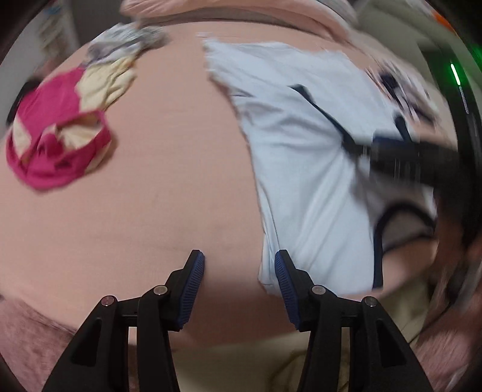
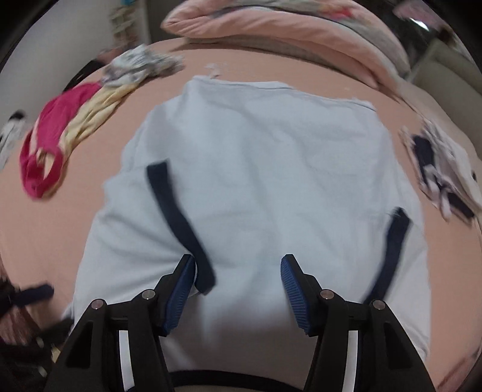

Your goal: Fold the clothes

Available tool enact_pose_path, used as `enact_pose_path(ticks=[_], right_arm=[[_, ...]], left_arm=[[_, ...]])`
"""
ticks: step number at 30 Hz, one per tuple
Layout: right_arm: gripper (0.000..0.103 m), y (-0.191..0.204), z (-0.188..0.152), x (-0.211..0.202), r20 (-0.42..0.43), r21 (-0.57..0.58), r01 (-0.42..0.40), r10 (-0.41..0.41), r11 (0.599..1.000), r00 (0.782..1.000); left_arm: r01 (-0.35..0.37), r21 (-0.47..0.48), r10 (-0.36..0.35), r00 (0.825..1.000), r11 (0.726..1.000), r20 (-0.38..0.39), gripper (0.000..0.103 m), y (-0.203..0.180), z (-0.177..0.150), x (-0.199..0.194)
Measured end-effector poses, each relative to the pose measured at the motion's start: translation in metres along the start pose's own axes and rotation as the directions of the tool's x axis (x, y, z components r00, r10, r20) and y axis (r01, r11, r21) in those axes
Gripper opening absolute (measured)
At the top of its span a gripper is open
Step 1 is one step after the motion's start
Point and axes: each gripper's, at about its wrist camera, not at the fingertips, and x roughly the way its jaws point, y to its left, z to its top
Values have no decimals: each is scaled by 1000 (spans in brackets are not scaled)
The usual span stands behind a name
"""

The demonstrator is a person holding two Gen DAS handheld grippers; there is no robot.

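Left wrist view: left gripper (image 1: 239,268) jaws spread apart, nothing between them, only bare pink bed sheet (image 1: 168,181) in the gap. Light blue shirt (image 1: 301,156) lies flat on the bed ahead and to the right of the jaws; its near left corner sits just beside the right jaw pad. Dark navy trim on the sleeves and neck opening. Right gripper (image 1: 366,149) comes in from the right edge over the shirt, blurred, cannot tell its jaw state from here. Far ahead-left of the jaws: crumpled magenta and cream garment (image 1: 60,132), beyond it a grey patterned garment (image 1: 126,42). Pink pillow (image 1: 241,9) along the far edge.

Right wrist view: right gripper (image 2: 238,277) jaws wide open, hovering over the near part of the light blue shirt (image 2: 265,156), gripping nothing. Left sleeve's navy band (image 2: 177,217) runs down to just beside the left jaw pad; other navy band (image 2: 391,250) right of the right jaw. Magenta and cream garment (image 2: 60,141) far ahead-left, well apart from the shirt. White and navy garment (image 2: 442,169) ahead-right, near the shirt's right edge. Motion blur throughout.
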Motion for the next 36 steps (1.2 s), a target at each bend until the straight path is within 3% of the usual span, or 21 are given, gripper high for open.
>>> enact_pose_path(ticks=[1, 5, 7, 9, 10, 11, 13, 14, 16, 19, 22, 25, 28, 31, 33, 34, 36], right_arm=[[57, -10, 2, -6, 1, 38, 5, -5, 999, 1000], [57, -6, 2, -6, 0, 16, -56, 56, 998, 998], [57, -4, 2, -7, -1, 6, -87, 87, 996, 996], [57, -2, 2, -7, -3, -6, -116, 116, 993, 993], [57, 4, -1, 5, -34, -50, -35, 33, 998, 999], [56, -2, 1, 7, -37, -24, -7, 7, 1000, 999], [55, -16, 4, 10, -45, 29, 48, -46, 998, 998], [54, -24, 7, 6, -38, 62, 50, -48, 997, 998], [54, -37, 13, -7, 13, 133, 3, -5, 991, 1000], [54, -33, 19, -8, 17, 154, -99, 98, 983, 995], [54, -24, 18, 2, -10, 137, -102, 105, 985, 994], [54, -14, 15, 8, 6, 54, -94, 93, 994, 996], [55, -1, 10, -1, 56, -5, -114, 115, 993, 992], [55, 3, 12, -9, 84, -8, -179, 179, 984, 980], [55, 10, 10, 0, 33, -37, -125, 126, 991, 991], [55, 13, 8, 12, -19, -72, -61, 60, 996, 998], [56, 6, 5, 14, -25, -39, -47, 46, 998, 999]], left_arm=[[21, -8, -21, 1000, 1000, 16, 45, 4, 6, -5], [60, -69, -46, 982, 996, 182, 45, 20, 47, -19], [82, -50, -71, 978, 995, 195, 45, 9, 83, -3], [80, -7, -78, 985, 997, 156, 45, 10, 99, 10], [66, 19, -67, 989, 998, 134, 45, -5, 105, 22], [15, 44, -20, 994, 999, 108, 45, -16, 113, 34], [-124, 39, 120, 989, 991, 88, 45, -17, 126, 41], [-160, 14, 158, 981, 987, 113, 45, -15, 126, 37], [-130, -83, 145, 966, 988, 213, 45, -9, 128, 11], [-17, -80, 32, 982, 997, 185, 45, -14, 130, 13], [-32, -22, 35, 990, 999, 140, 45, -22, 124, 32], [-4, -28, 5, 998, 1000, 69, 46, -22, 109, 53], [85, -69, -80, 994, 994, 79, 44, -15, 96, 43], [84, -137, -68, 990, 987, 124, 45, 2, 82, 23], [72, -159, -57, 994, 985, 96, 45, 9, 73, 19], [75, -155, -64, 995, 985, 75, 45, 10, 69, 18], [68, -118, -65, 998, 991, 26, 45, 4, 61, 22]])
